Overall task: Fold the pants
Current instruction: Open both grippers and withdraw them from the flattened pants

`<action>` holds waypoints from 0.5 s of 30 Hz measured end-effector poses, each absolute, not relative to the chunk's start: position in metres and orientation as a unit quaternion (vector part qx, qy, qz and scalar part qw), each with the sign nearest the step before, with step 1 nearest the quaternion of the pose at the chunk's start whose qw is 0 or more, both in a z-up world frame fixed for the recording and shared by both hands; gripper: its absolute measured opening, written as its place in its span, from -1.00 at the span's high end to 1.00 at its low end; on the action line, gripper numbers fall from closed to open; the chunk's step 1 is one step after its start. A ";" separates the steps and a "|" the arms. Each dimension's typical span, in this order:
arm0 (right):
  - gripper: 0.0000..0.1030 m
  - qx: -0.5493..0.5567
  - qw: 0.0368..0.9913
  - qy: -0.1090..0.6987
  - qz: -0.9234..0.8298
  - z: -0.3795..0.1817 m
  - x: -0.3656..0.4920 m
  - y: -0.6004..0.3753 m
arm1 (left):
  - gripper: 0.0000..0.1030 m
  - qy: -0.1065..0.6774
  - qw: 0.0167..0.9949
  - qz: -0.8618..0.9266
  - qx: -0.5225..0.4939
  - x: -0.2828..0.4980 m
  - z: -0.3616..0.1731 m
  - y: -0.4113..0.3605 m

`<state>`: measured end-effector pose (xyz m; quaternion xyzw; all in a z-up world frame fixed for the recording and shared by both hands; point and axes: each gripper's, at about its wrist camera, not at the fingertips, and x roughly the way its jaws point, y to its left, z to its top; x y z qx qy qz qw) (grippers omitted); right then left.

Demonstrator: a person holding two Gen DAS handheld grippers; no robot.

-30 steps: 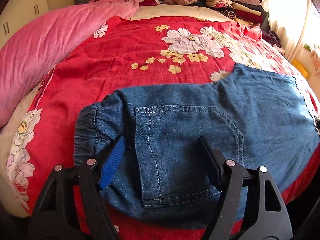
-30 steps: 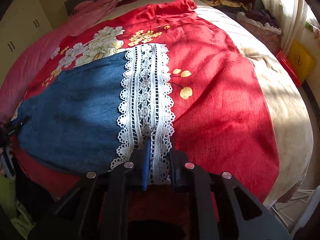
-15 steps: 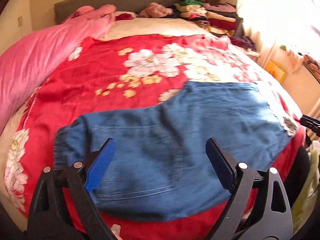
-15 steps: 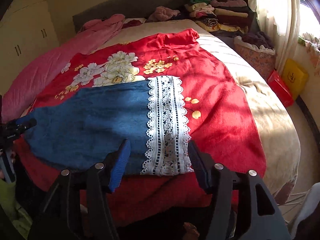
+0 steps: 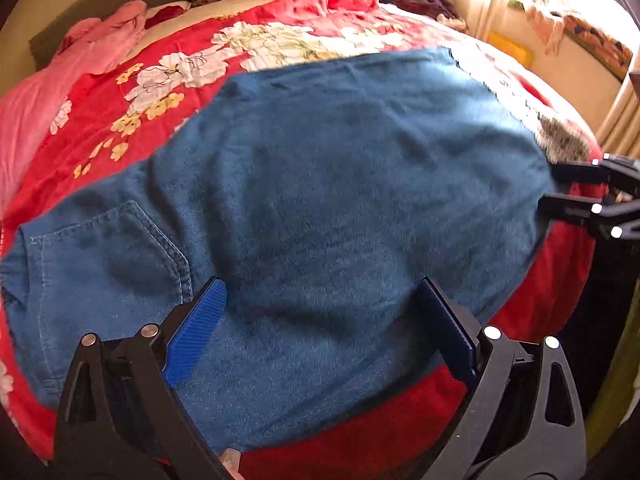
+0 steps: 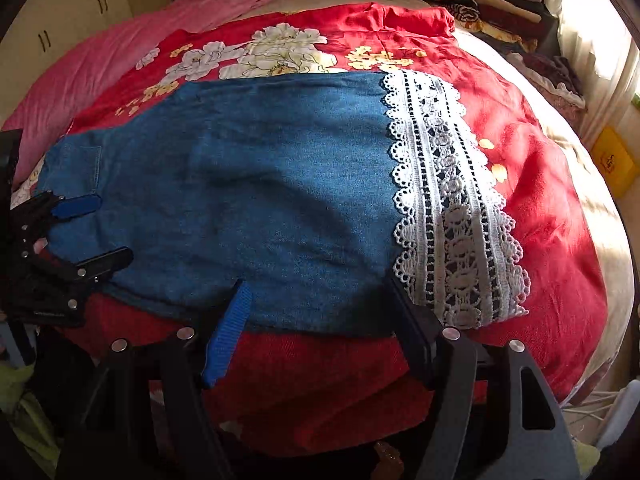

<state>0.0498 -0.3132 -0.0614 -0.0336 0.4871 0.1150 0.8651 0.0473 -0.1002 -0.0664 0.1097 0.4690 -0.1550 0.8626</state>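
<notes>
Denim pants (image 5: 340, 208) spread flat across a red floral bedspread (image 6: 540, 208), near its front edge, waistband and back pocket (image 5: 104, 264) to the left, white lace cuff (image 6: 452, 208) to the right. Left gripper (image 5: 320, 312) spread wide above the seat area, clamping nothing. Right gripper (image 6: 320, 304) likewise wide, poised over the near hem beside the lace, gripping nothing. Beyond, a pink blanket (image 6: 104, 64) and stacked clothes (image 6: 480, 4) by the headboard.

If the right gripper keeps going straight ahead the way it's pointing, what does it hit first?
Most likely the denim pants: the open right gripper points at their near edge on the red bedspread, beside the lace hem. Depth is unclear.
</notes>
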 end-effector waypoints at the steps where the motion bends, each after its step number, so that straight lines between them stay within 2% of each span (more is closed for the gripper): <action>1: -0.32 -0.035 0.866 0.486 0.115 -0.060 0.050 -0.312 | -0.74 0.466 0.864 -0.155 0.110 0.046 -0.066 -0.100; 6: -0.33 -0.016 0.879 0.460 0.120 -0.041 0.041 -0.319 | -0.74 0.458 0.869 -0.160 0.098 0.047 -0.049 -0.096; 8: -0.49 -0.006 0.886 0.450 0.114 -0.032 0.037 -0.326 | -0.74 0.449 0.873 -0.164 0.099 0.046 -0.039 -0.099; 15: -0.61 0.024 0.904 0.416 0.094 -0.006 0.028 -0.348 | -0.79 0.424 0.883 -0.176 0.098 0.048 -0.011 -0.111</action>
